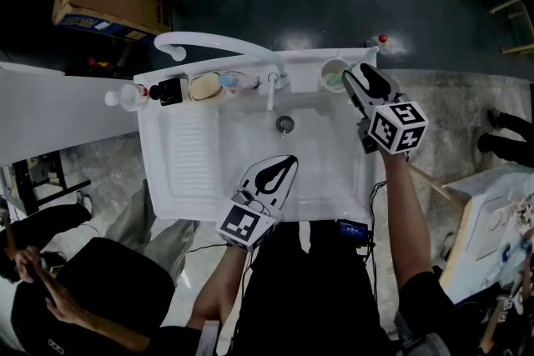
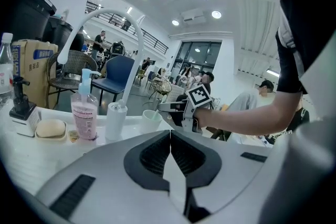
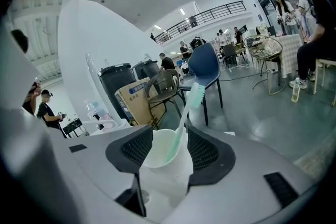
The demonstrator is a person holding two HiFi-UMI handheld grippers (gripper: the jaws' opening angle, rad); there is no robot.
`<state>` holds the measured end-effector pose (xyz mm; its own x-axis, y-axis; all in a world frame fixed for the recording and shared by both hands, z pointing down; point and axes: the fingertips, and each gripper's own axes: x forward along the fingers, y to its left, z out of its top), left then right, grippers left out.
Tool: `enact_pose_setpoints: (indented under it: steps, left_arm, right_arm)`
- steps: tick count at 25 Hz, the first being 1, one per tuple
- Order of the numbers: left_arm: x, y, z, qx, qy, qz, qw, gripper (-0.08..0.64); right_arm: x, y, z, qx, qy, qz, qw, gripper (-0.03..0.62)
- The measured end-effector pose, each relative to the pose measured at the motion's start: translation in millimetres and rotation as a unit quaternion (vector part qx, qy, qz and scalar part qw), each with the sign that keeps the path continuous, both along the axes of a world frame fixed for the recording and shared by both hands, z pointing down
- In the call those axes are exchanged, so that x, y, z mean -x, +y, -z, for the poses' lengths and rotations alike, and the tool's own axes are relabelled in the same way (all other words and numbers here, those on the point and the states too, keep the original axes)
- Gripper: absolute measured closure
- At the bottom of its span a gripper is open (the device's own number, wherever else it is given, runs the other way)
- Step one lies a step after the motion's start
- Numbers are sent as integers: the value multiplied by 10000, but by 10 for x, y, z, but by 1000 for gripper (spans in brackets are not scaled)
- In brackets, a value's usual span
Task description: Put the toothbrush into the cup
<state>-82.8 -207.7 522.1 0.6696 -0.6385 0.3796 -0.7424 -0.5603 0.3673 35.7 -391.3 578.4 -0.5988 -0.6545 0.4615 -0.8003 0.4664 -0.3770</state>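
At the far left of the sink's [image 1: 179, 171] back ledge stands a clear bottle [image 1: 125, 97], then a bar of soap [image 1: 204, 86] in its dish and a pink pump bottle [image 2: 84, 113], with the white tap [image 1: 217, 42] arching over them. My left gripper [image 1: 289, 161] hangs over the front part of the basin, near the drain [image 1: 284, 124], with its jaws pressed together and nothing between them. Further right, at the back right corner of the sink, the white cup [image 1: 332, 77] stands upright on the ledge. The toothbrush [image 3: 182, 118] is inside it, handle down and leaning, with the pale green bristle head sticking up above the rim. My right gripper [image 1: 355, 79] is at the cup with its jaws spread wide. The cup sits between them and the toothbrush is free of the pads.
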Motion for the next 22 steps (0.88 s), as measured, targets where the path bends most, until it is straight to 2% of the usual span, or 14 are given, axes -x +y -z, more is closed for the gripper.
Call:
enact_pose_setpoints:
  steps: [7, 14, 22]
  left_arm:
    - [-29, 48, 144, -162, 74, 0, 9998, 548]
    - [-21, 177, 378, -384, 131, 69, 9992, 548]
    - [21, 427, 650, -575, -41, 107, 9983, 548]
  right_arm:
    - [51, 384, 305, -161, 49, 171, 9997, 388]
    - [109, 991, 770, -281, -49, 345, 9990, 388]
    - [191, 1782, 1318, -505, -92, 544, 9972, 390]
